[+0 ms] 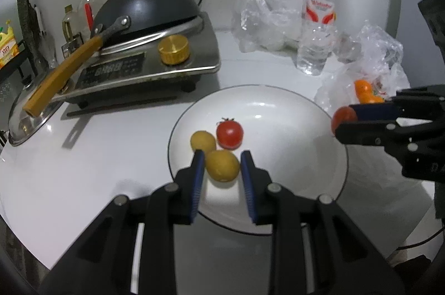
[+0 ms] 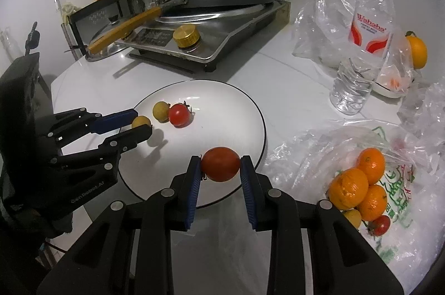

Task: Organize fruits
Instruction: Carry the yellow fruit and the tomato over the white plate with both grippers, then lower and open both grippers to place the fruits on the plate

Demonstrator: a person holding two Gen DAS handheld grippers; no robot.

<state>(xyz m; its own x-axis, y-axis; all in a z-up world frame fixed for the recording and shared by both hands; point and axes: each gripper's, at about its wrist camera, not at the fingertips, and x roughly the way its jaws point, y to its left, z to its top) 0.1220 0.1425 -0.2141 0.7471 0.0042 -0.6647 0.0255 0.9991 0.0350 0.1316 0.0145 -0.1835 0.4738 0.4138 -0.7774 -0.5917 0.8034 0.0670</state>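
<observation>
A white plate (image 1: 292, 156) (image 2: 236, 111) holds a red tomato (image 1: 229, 133) (image 2: 180, 114) and two small yellow fruits. My left gripper (image 1: 219, 160) (image 2: 142, 124) stands around the nearer yellow fruit (image 1: 222, 165) (image 2: 141, 121), which rests on the plate; the jaws sit slightly apart from its sides. The other yellow fruit (image 1: 203, 141) (image 2: 161, 111) lies beside the tomato. My right gripper (image 2: 221, 164) (image 1: 343, 118) is shut on a second red tomato (image 2: 220, 163) (image 1: 342, 119), held above the plate's right rim.
A plastic bag (image 2: 389, 178) at right holds several oranges (image 2: 370, 164), a small tomato and a yellow fruit. A water bottle (image 2: 364, 44) (image 1: 317, 22) stands behind it. A stove (image 1: 155, 67) with an upturned wok (image 1: 147, 8) sits at back left.
</observation>
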